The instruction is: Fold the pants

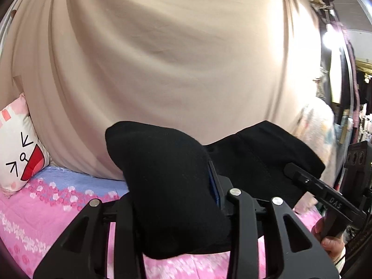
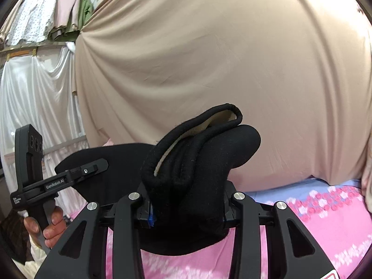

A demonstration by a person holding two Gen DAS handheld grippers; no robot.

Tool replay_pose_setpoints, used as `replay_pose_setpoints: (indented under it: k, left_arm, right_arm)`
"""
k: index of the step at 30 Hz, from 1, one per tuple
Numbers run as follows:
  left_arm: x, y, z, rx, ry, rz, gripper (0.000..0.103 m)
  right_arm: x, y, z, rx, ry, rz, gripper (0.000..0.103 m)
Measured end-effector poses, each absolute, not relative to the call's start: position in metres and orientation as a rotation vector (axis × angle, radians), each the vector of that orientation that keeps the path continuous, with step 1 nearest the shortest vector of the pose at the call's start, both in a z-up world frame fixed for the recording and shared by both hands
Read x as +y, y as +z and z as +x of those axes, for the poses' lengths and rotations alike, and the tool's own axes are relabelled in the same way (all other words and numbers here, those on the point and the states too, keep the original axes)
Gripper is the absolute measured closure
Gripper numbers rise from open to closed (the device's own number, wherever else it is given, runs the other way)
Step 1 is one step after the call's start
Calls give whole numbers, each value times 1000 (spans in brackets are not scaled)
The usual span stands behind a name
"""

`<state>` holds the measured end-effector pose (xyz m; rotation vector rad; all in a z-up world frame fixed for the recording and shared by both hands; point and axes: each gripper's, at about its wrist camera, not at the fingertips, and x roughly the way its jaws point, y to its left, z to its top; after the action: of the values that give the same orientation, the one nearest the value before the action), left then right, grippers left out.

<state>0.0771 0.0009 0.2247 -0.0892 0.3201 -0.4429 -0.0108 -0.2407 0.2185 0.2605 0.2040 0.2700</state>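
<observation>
**Pants Held Aloft Between 2 Grippers Above Pink Bed**

Pants of thick black fleece-lined fabric [image 1: 169,186] hang bunched above a pink floral bedspread [image 1: 28,220], pinched at 2 points. The left gripper [image 1: 186,200] has its jaws pressed onto a fat wad of the cloth, which spills back over the linkage toward the camera. The right gripper [image 2: 186,209] likewise has its jaws clamped on a gathered bundle, where a rolled black hem and pale cream lining [image 2: 193,137] show at the top. A span of the same black cloth runs between the 2 tools, seen in the left wrist view reaching the right gripper [image 1: 302,179], and in the right wrist view reaching the left gripper [image 2: 93,167].

The garment looks soft, limp and fairly heavy for clothing, with a napped surface that should grip well rather than slide. It will likely sag and crumple wherever unsupported, so cleaner holds at the waistband corners or leg hems would probably serve better than these thick wads. A beige draped curtain [image 1: 174,58] fills the background, and a white cartoon-face cushion [image 1: 18,153] sits at the bed's far left.
</observation>
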Motion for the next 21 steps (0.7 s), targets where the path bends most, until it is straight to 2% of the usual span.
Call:
replay_pose_setpoints:
  k: [6,11,21]
  left_arm:
    - [-12,197,155,314,-404,-61,69]
    - [-20,152,218,338,-381,-63,69]
    - [-37,0,326,598,-366,-48,68]
  right_arm:
    - [-247,197,65,209,243,269,66]
    - [-261,144,127,253,229,301,66]
    - [-289,-5,208,485,133,395,65]
